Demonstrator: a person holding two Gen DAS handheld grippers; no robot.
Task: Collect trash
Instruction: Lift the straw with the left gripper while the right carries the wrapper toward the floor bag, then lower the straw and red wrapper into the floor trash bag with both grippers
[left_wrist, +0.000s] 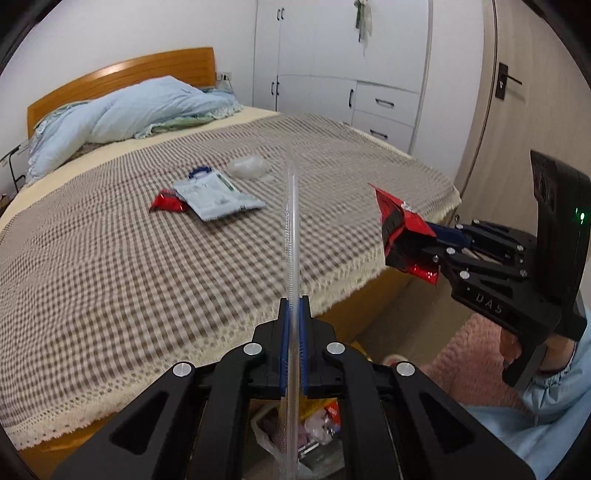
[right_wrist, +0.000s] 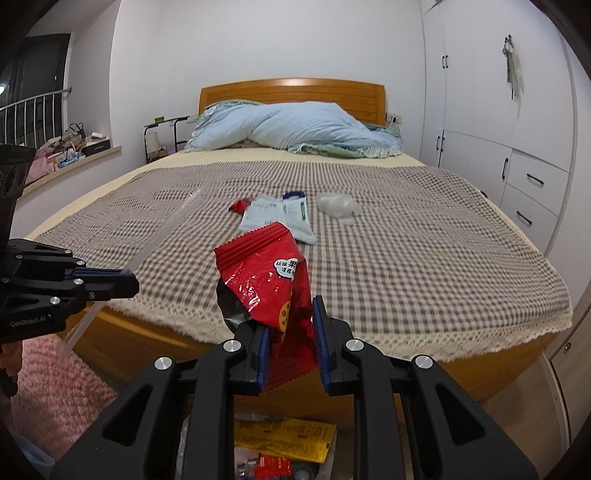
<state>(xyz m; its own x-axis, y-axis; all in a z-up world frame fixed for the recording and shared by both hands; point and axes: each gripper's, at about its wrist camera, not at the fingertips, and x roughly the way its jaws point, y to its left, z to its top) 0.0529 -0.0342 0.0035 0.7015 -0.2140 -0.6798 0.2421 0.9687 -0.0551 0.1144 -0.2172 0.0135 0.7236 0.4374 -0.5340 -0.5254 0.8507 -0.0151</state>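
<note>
Your left claw (left_wrist: 294, 325) is clamped on a clear plastic strip (left_wrist: 291, 229); your right claw (right_wrist: 290, 354) pinches a red snack wrapper (right_wrist: 264, 280). Only the right view shows the yellow packet (right_wrist: 284, 439) in the trash bag (left_wrist: 264, 435) below. The right claw's body reads "DAS"; more wrappers (left_wrist: 218, 194) lie on the bed (left_wrist: 110, 258).

Left tool (left_wrist: 294, 332): black angular linkage arms with round silver bolt heads, blue ribbed pads on the inner faces of both fingers, white "GenRobot.AI" lettering on its side. Right tool (right_wrist: 290, 354): same black build, silver bolts and blue pads, white "DAS" lettering, upright black rear housing with a small green light. Sleeve (left_wrist: 554, 398): light blue, gathered cuff.
</note>
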